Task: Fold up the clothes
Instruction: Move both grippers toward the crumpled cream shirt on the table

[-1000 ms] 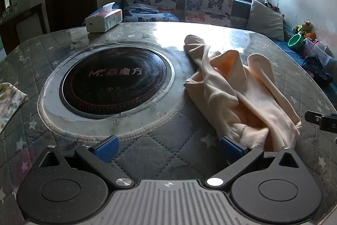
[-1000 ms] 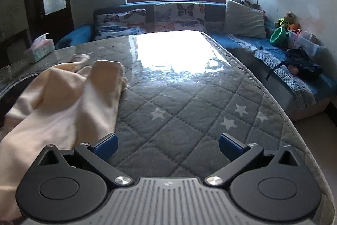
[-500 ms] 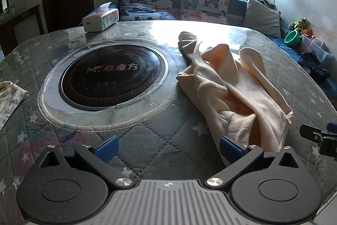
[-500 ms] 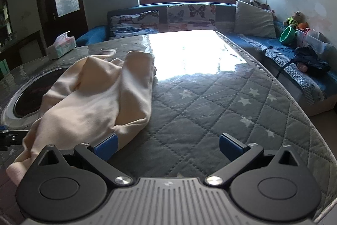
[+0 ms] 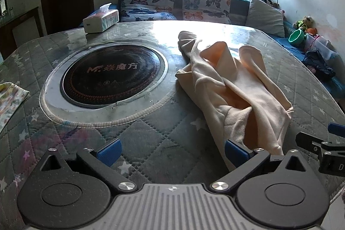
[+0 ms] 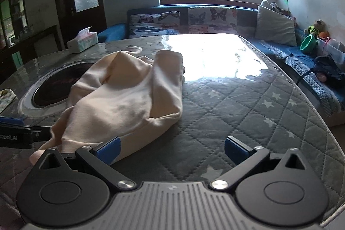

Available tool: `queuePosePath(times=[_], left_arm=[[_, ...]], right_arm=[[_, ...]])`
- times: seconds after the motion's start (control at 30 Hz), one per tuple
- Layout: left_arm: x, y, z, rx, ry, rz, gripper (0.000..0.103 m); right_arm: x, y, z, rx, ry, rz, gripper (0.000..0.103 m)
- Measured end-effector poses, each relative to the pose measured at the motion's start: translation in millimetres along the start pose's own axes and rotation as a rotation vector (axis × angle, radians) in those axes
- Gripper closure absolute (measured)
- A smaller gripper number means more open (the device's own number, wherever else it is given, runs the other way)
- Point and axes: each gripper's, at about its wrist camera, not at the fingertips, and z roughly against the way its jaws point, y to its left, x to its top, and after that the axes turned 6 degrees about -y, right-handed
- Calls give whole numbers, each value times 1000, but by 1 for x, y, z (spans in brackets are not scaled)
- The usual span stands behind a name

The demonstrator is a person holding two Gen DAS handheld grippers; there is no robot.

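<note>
- I am holding my left gripper low over the table, its blue-padded fingers spread wide apart and gripping nothing.
- The cream garment, soft and fleecy, is lying crumpled in long rumpled folds at about 1 o'clock from that gripper; its near hem is sitting just beside my right-hand pad.
- My right gripper is also standing open, empty, with the same garment bunched at 11 o'clock and its edge touching the left pad.
- The table is wearing a grey quilted cover with diamond stitching and pale stars, glossy under a clear sheet.
- A round black glass cooktop, ringed in metal, is sitting at 11 o'clock from my left gripper.
- A boxy tissue box is resting at the far edge, at 11 o'clock.
- A flowery cloth is lying at 9 o'clock.
</note>
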Motion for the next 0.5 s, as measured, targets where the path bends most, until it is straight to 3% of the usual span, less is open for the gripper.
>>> queuePosePath(times=[0.5], left_arm=[[-5, -4, 5, -5, -1, -19, 0]], right_arm=[[0, 12, 10, 29, -12, 27, 0]])
